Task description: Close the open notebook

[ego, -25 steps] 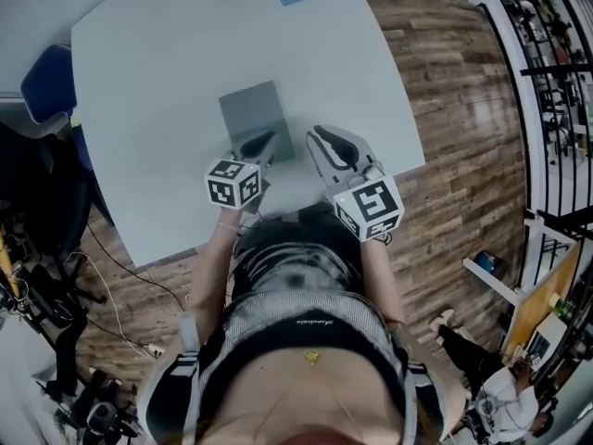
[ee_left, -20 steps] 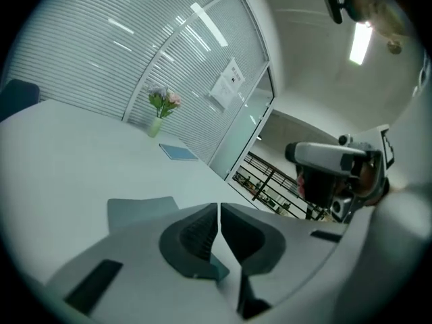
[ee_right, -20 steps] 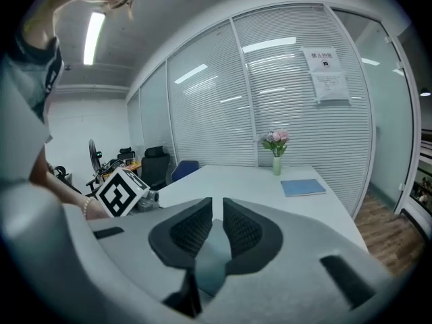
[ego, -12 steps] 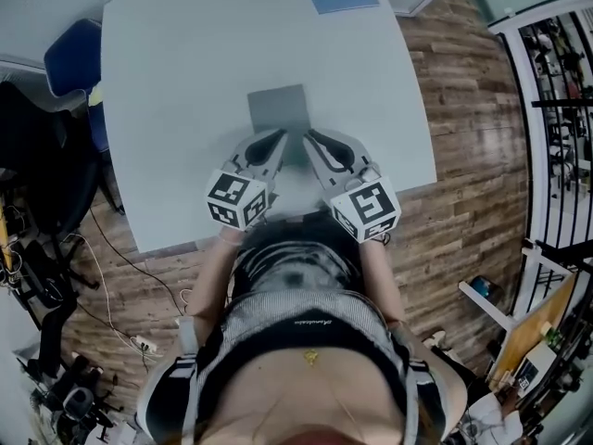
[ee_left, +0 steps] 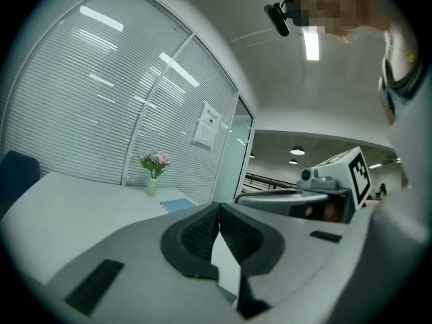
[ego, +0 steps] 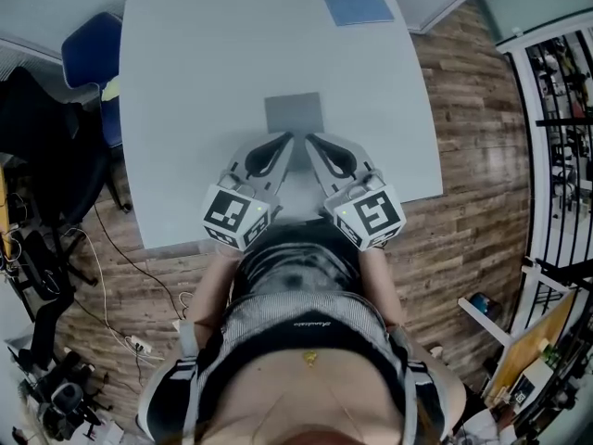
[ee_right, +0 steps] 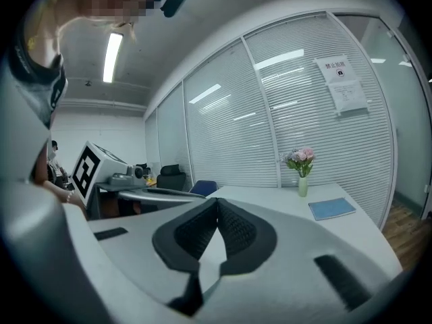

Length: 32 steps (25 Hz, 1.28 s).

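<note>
A grey notebook [ego: 295, 114] lies flat and closed in the middle of the pale table [ego: 185, 82]. My left gripper [ego: 284, 141] and right gripper [ego: 311, 141] hover side by side just short of its near edge, tips almost together, both above the table. Each is shut with nothing between its pads. In the left gripper view the shut left gripper [ee_left: 219, 209] points across the table, with the right gripper's marker cube [ee_left: 352, 173] beside it. The right gripper [ee_right: 217, 203] also points level, and the grey notebook is hidden under it.
A blue notebook [ego: 357, 7] lies at the table's far right corner, beside a small vase of flowers [ee_right: 302, 171]. A blue chair [ego: 91, 49] stands at the table's left side. Glass walls with blinds [ee_left: 101, 93] close the far side. Wooden floor [ego: 463, 128] lies to the right.
The left gripper has lifted off the grey notebook's near edge and drawn level with the right gripper. Both now sit close together, and the head view has shifted.
</note>
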Tool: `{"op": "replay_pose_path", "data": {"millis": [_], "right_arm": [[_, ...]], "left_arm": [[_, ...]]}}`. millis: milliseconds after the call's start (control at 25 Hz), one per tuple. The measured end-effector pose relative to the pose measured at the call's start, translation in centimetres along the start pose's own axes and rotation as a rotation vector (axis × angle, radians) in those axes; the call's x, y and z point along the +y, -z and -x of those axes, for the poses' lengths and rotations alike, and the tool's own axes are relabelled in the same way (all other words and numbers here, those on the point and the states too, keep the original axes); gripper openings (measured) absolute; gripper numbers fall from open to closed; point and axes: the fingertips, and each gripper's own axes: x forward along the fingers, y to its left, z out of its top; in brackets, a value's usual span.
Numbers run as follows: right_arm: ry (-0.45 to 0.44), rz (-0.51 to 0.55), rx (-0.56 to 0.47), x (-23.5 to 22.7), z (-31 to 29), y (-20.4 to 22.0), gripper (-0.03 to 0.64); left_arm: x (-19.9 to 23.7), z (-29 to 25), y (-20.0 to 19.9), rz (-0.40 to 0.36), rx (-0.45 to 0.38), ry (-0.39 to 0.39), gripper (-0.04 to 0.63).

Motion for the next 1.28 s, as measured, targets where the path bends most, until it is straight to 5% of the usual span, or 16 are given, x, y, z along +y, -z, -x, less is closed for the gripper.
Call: {"op": "replay_pose_path", "data": {"millis": [440, 1280], "right_arm": [[-0.026, 0.023, -0.057, 1.9, -0.3, -2.4, 0.003], [-0.033, 0.037, -0.029, 3.8, -0.1, -2.0, 0.002]], "left_arm": [[-0.5, 2.6, -3.0, -0.080, -0.062, -0.033, 0.008], [-0.6, 4.2, -2.4, -0.079, -0.050, -0.032, 0.008]]}}
